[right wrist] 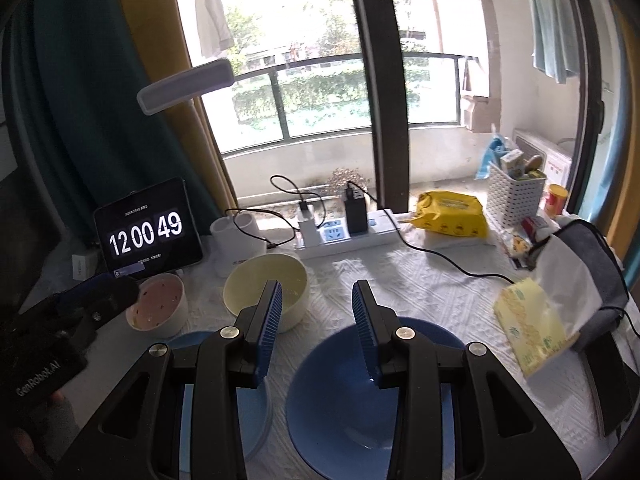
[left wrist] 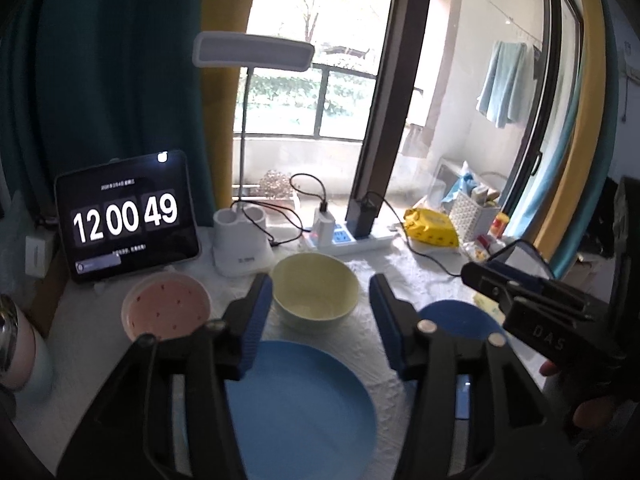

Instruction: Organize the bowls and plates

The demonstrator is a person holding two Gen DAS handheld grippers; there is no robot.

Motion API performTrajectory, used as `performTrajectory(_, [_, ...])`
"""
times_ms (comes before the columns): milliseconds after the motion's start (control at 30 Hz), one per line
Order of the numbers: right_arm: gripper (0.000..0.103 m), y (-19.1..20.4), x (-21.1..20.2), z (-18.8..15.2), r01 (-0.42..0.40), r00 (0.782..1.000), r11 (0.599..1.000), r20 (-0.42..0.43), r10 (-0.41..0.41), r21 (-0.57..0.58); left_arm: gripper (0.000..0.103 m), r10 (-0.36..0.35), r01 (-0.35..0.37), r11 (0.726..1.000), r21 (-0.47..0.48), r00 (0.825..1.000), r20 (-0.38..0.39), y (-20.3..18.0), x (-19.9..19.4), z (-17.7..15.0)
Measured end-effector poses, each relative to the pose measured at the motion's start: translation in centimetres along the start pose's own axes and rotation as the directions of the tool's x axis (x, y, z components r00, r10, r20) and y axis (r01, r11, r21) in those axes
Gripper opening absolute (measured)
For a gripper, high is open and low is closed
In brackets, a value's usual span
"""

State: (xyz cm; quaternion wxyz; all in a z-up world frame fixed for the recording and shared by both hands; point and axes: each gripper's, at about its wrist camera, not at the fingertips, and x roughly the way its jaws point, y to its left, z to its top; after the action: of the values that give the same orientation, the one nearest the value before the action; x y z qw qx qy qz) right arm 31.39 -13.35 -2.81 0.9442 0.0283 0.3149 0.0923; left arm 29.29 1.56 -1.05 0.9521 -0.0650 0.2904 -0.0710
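Left gripper (left wrist: 320, 320) jaws apart, empty, over the light blue plate (left wrist: 300, 412). Right gripper (right wrist: 316, 322) jaws apart, empty, above the dark blue bowl (right wrist: 332, 408). Yellow bowl (left wrist: 315, 288) and pink bowl (left wrist: 166, 311) sit behind.

Backlit window (left wrist: 320, 20) glare (edges seemingly warped)

Daylight pours through a tall window (right wrist: 320, 92) filling the upper centre of the frame, split by a dark vertical frame post (right wrist: 376, 92), with greenery beyond a balcony railing (right wrist: 340, 60). Teal curtains (left wrist: 104, 80) with a yellow edge hang at upper left. A white textured tablecloth (right wrist: 420, 280) covers the table across the lower half.
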Motion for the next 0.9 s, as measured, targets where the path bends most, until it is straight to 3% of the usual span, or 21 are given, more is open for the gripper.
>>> performTrajectory(67, [0.039,0.5,0.6,0.3,-0.007,1.0,1.0,-0.004,0.007,-0.007,0.063,0.001,-0.001,1.0,0.0,1.0,-0.01,0.5,0.9,0.3])
performTrajectory(533, [0.039,2.2,6.3,1.6,-0.026,0.997,1.0,-0.075,0.026,0.001,0.064,0.026,-0.031,0.999,-0.039,0.992,-0.125,3.7,7.8,0.6])
performTrajectory(900, [0.039,1.6,12.7,1.2,-0.025,0.975,0.998,-0.218,0.039,0.063,0.064,0.041,-0.054,0.997,-0.056,0.975,-0.219,5.2,13.4,-0.6])
